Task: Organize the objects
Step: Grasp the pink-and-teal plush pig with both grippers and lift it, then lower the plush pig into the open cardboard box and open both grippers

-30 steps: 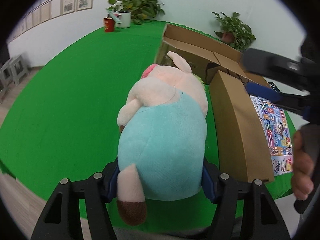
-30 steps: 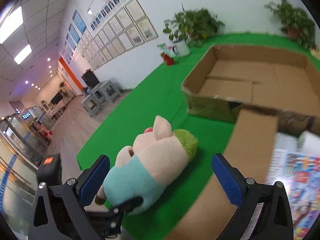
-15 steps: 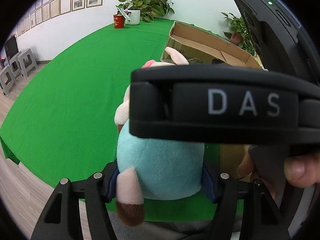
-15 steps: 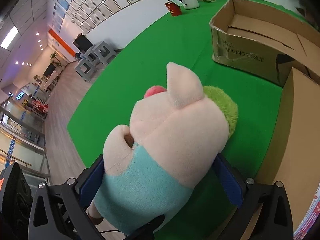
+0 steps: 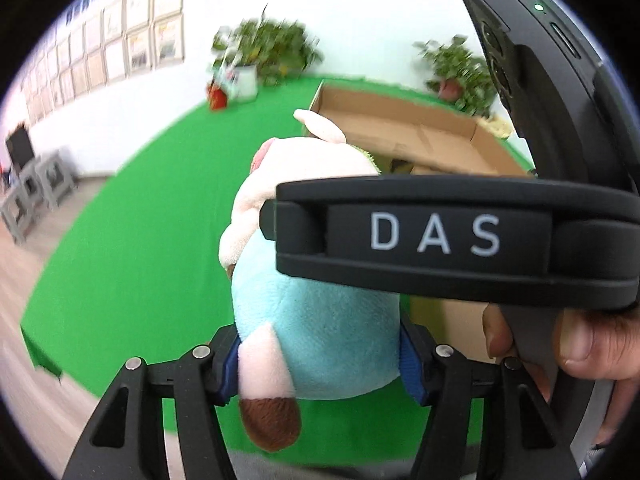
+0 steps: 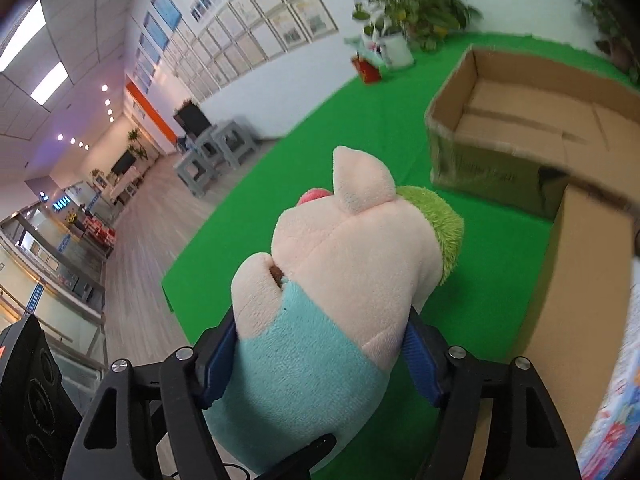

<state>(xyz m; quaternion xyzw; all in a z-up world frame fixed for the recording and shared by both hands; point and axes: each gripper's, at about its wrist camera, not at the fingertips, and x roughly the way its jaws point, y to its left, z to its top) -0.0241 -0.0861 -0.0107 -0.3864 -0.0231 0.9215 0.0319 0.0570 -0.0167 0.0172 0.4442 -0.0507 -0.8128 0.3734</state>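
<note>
Both the left gripper (image 5: 320,354) and right gripper (image 6: 320,354) clamp the pink plush pig in a teal shirt (image 6: 340,280), above the green cloth-covered table (image 6: 360,128), near the open brown cardboard box (image 6: 520,128)

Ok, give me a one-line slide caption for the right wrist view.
Right gripper clamps the plush pig above the green table, open cardboard box ahead.

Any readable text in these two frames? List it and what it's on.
"DAS" – white letters on the black body of the right gripper unit that crosses the left wrist view.
Print on the side of the open cardboard box: blurred, unreadable.
Framed wall sheets: too small to read.
Colourful printed sheet at the right edge: blurred, nothing legible.
Red cup by the plant: markings unreadable.
</note>
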